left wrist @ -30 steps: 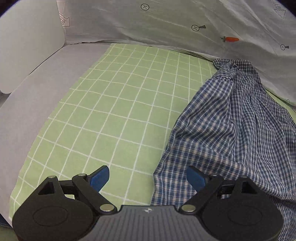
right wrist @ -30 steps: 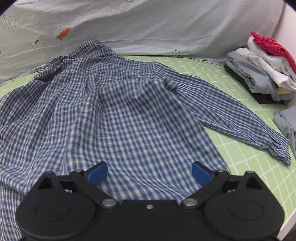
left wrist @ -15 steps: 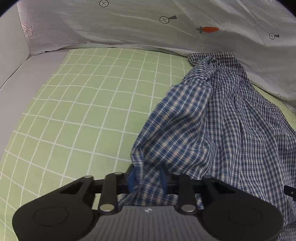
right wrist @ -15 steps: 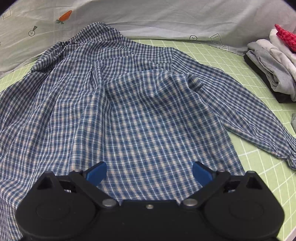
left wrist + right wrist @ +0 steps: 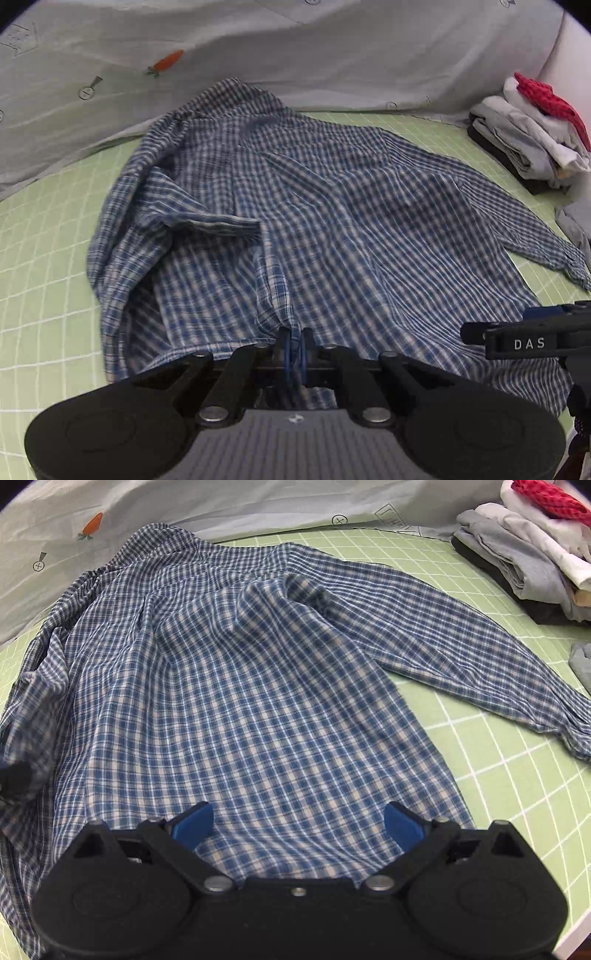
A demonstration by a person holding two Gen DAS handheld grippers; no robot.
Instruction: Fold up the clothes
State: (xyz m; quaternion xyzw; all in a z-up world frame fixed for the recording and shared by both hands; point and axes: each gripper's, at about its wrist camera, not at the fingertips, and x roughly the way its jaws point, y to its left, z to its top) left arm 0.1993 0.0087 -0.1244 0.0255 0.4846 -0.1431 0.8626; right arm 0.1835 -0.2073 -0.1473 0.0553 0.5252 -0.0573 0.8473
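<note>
The checked shirt (image 5: 332,206) lies spread over the green grid mat (image 5: 40,258), one sleeve trailing toward 3 o'clock. The left gripper (image 5: 294,350) is pinching a bunched bit of hem, probably to carry that side over. The right gripper (image 5: 297,821) hovers with fingers spread over the hem, likely lining up. Folded pile (image 5: 524,550) sits at 1 o'clock.

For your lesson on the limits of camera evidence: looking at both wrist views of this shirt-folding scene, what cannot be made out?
- Left wrist view: how much plaid shirt fabric sits between the shut jaws of the left gripper; its body hides it.
- Right wrist view: the hem under the right gripper, covered by its body.
- Both views: the bottom of the folded clothes pile, cut by the frame edge.
- Left wrist view: shirt checks, motion-blurred.
</note>
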